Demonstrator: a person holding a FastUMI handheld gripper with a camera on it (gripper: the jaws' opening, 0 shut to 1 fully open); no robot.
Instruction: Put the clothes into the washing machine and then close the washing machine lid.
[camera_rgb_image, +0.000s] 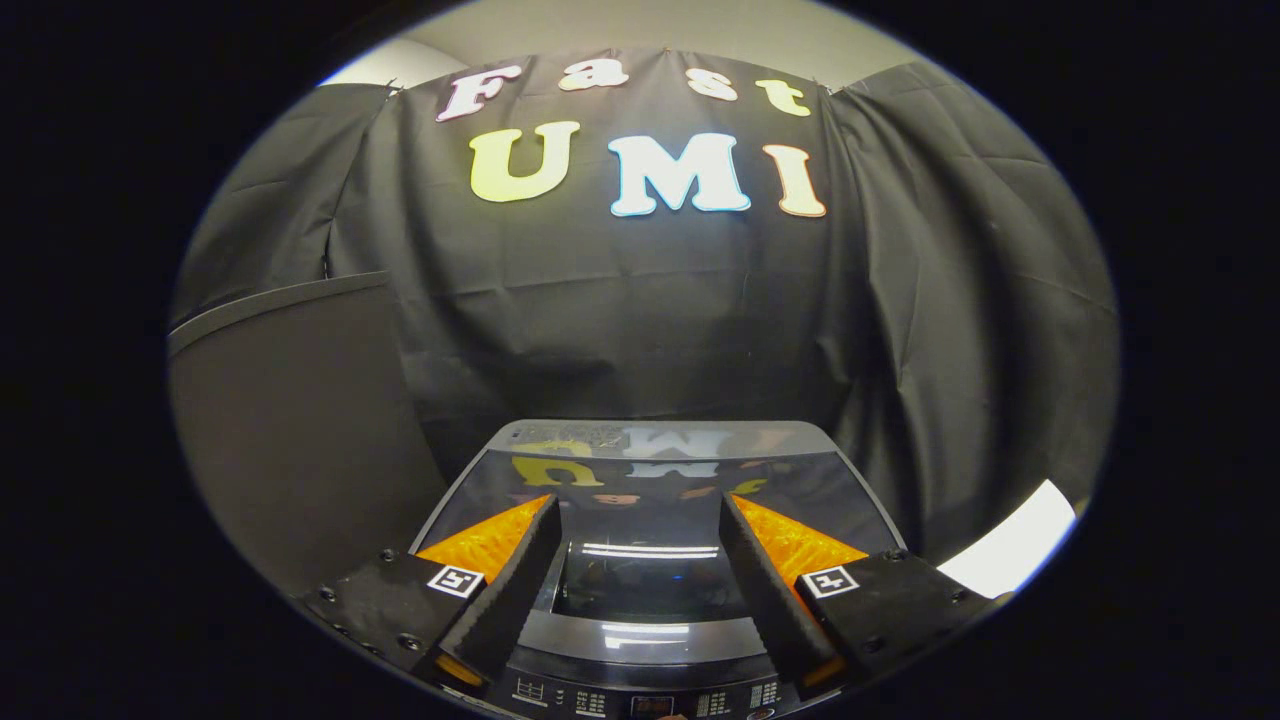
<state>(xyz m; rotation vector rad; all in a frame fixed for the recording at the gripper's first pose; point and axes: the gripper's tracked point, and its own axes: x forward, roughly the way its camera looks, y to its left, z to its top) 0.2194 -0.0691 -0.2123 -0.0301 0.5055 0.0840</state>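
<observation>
The washing machine (650, 440) stands straight ahead and below me, seen from above its front. Its dark glass lid (650, 520) lies flat and shut, mirroring the wall behind. The control panel (650, 700) runs along the near edge, under my fingers. My gripper (640, 510) hovers open over the lid, with nothing between its fingers; the two fingertips (535, 515) point toward the machine's back edge. I see no clothes.
A dark flat panel (290, 440) stands upright just left of the machine. Black cloth hangs close behind and to the right. A white surface (1015, 545) shows low at the right, beyond the machine.
</observation>
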